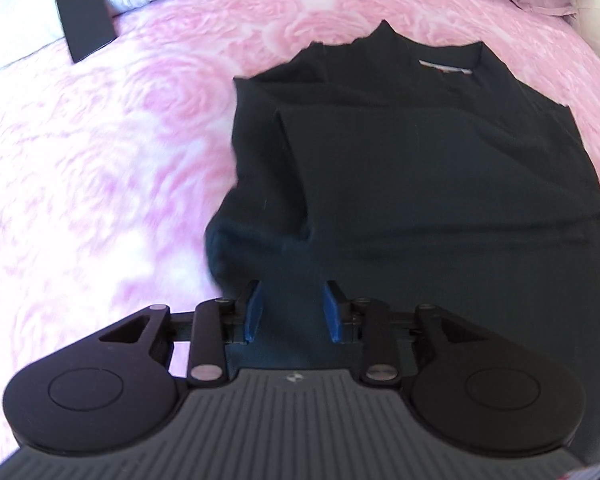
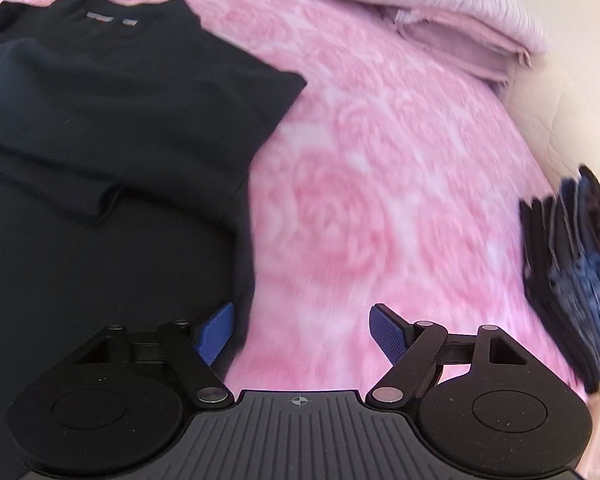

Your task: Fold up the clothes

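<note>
A black shirt (image 1: 420, 168) lies flat on a pink rose-patterned bed cover (image 1: 100, 180), collar away from the cameras, both sleeves folded in over the body. A pale neck label (image 1: 444, 67) sits inside the collar; its writing is too blurred to read. The left claw (image 1: 292, 312) hangs over the hem, blue pads partly apart with dark cloth showing between them, not pressing. The right claw (image 2: 302, 332) stands wide apart over the shirt's edge. Only the left view shows a black phone (image 1: 85, 12); only the right shows a stack of folded dark clothes (image 2: 572, 272)
</note>
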The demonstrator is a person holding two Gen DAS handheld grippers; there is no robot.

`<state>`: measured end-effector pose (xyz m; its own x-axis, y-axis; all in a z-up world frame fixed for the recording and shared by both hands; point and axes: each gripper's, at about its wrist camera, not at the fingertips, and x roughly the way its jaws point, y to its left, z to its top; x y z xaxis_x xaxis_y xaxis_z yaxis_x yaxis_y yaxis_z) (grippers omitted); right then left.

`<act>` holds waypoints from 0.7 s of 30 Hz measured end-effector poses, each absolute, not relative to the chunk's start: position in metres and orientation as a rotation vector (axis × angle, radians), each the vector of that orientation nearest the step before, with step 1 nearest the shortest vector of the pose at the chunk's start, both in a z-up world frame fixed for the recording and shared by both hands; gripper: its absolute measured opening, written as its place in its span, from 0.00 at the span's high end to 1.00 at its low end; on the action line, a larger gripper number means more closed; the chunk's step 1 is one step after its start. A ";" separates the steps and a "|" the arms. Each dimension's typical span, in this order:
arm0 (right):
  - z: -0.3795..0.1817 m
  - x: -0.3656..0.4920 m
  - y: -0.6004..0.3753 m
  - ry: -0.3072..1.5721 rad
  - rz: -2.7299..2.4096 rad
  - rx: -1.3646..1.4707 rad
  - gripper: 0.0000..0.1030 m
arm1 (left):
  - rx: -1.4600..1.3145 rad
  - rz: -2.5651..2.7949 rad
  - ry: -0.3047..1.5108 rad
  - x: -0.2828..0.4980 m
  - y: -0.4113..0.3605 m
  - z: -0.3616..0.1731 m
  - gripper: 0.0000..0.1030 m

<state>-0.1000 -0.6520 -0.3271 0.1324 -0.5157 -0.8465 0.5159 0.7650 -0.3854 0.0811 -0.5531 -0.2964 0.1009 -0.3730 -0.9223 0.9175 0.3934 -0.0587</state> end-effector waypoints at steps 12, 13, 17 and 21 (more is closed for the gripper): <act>-0.216 -0.122 -0.536 1.124 -0.807 0.256 0.25 | 0.702 -1.214 0.981 0.075 -0.460 -0.229 0.61; -0.206 -0.122 -0.527 1.105 -0.806 0.276 0.25 | 0.711 -1.228 0.964 0.075 -0.454 -0.224 0.61; -0.175 -0.120 -0.501 1.049 -0.774 0.328 0.25 | 0.740 -1.261 0.883 0.068 -0.434 -0.204 0.58; -0.148 -0.125 -0.483 1.021 -0.726 0.338 0.25 | 0.740 -1.273 0.846 0.059 -0.415 -0.188 0.52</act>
<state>-0.1254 -0.4828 -0.1483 0.3195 -0.3887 -0.8642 0.6881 0.7222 -0.0705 0.0594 -0.4146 -0.1877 0.0873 -0.4988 -0.8623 0.9881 0.1532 0.0114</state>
